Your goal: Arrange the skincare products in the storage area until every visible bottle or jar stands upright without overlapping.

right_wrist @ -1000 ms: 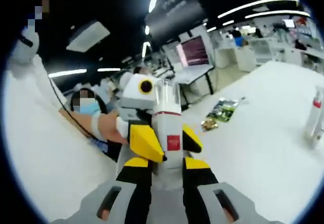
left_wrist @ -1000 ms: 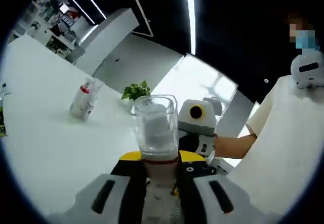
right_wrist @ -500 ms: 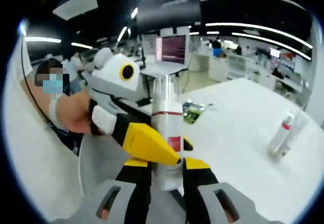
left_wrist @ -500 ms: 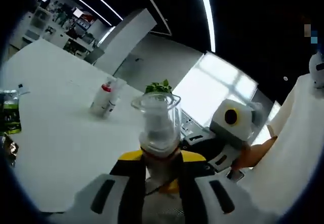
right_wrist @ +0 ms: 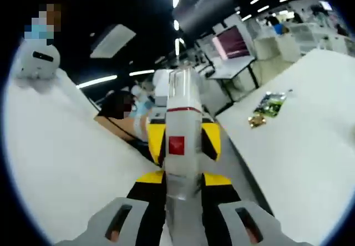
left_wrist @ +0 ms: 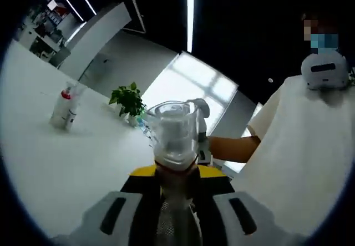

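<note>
In the left gripper view, the left gripper (left_wrist: 176, 187) rises from 6 o'clock, its black-and-yellow fingers (left_wrist: 143, 182) clenched on a bottle with a clear cap (left_wrist: 173, 132). The bottle points away from the camera, so the clear cap and the white inner nozzle under it face the lens at the centre of the view. Behind it at 3 o'clock a person's forearm (left_wrist: 230, 146) reaches in, and the white shirt (left_wrist: 294, 157) covers the 4 o'clock side. The white worktop (left_wrist: 61, 162) spreads from 8 to 10 o'clock. On it, well apart from the held bottle at 9 o'clock, a white spray bottle with a red collar (left_wrist: 62, 108) stands with a slight lean. A small potted plant (left_wrist: 126, 99) sits near the worktop's far edge at about 11 o'clock.

In the right gripper view, the right gripper (right_wrist: 183, 201) comes up from 6 o'clock, and its fingers (right_wrist: 150, 193) close on the silver bottle (right_wrist: 180, 162) from that end. The bottle has a red band near the cap and a red square label on its body. At the bottle's mid-height, yellow-and-black pads of the other gripper (right_wrist: 157, 140) press on both its sides, so both grippers hold the same bottle in the air above the worktop (right_wrist: 310, 140), which runs from 2 to 4 o'clock. A green packet (right_wrist: 267, 104) lies on it at 2 o'clock.
</note>
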The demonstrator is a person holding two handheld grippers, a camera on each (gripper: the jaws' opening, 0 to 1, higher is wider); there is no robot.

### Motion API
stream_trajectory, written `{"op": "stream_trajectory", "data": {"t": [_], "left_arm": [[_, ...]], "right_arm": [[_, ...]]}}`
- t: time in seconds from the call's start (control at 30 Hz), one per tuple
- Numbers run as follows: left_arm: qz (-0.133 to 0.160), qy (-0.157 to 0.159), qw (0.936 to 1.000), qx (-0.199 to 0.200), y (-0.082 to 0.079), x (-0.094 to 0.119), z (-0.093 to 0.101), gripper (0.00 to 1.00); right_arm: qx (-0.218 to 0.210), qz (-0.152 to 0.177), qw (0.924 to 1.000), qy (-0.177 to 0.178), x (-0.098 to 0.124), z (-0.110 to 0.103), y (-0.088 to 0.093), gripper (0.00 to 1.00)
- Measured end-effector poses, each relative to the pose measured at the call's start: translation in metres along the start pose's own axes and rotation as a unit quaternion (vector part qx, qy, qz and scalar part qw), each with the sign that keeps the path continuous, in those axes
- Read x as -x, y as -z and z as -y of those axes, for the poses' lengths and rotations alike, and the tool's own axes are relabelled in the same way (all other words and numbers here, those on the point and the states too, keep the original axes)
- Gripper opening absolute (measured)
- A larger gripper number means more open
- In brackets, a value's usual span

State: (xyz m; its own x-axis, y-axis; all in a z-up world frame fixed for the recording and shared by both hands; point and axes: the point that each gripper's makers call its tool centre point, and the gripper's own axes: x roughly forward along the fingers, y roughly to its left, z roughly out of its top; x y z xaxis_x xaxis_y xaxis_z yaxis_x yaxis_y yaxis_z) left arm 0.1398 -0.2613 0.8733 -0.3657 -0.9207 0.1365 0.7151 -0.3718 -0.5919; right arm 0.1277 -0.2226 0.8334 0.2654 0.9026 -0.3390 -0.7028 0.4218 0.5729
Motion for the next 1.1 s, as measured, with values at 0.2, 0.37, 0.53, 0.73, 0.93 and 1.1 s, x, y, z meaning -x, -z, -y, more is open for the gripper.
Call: {"op": "stream_trajectory", "data": {"t": [0.2,0.37,0.53,0.73,0.93,1.1], "left_arm": [[0.021,-0.040,0.9989,0.013,-0.008,0.007,-0.018,0.20],[0.019,-0.116,0.9930,0.013,-0.007,0.012,-0.047,0.20],[0.031,-0.168,0.9854,0.003,-0.011,0.019,-0.063,0.18],[0.052,-0.176,0.9830,0.002,-0.019,0.026,-0.065,0.17],[0.029,-0.205,0.9780,-0.027,-0.014,0.026,-0.069,0.16],[0.037,-0.221,0.9740,-0.032,-0.019,0.031,-0.071,0.16]], "right_arm": [[-0.013,0.045,0.9963,0.072,-0.005,0.019,-0.011,0.17],[-0.009,0.049,0.9813,0.186,-0.005,0.049,-0.011,0.17],[-0.019,0.073,0.9559,0.284,-0.009,0.070,-0.018,0.17],[-0.006,0.073,0.9494,0.306,-0.018,0.071,-0.027,0.17],[0.013,0.038,0.9522,0.303,-0.022,0.079,-0.020,0.19],[0.040,0.043,0.9558,0.288,-0.019,0.079,-0.024,0.21]]}}
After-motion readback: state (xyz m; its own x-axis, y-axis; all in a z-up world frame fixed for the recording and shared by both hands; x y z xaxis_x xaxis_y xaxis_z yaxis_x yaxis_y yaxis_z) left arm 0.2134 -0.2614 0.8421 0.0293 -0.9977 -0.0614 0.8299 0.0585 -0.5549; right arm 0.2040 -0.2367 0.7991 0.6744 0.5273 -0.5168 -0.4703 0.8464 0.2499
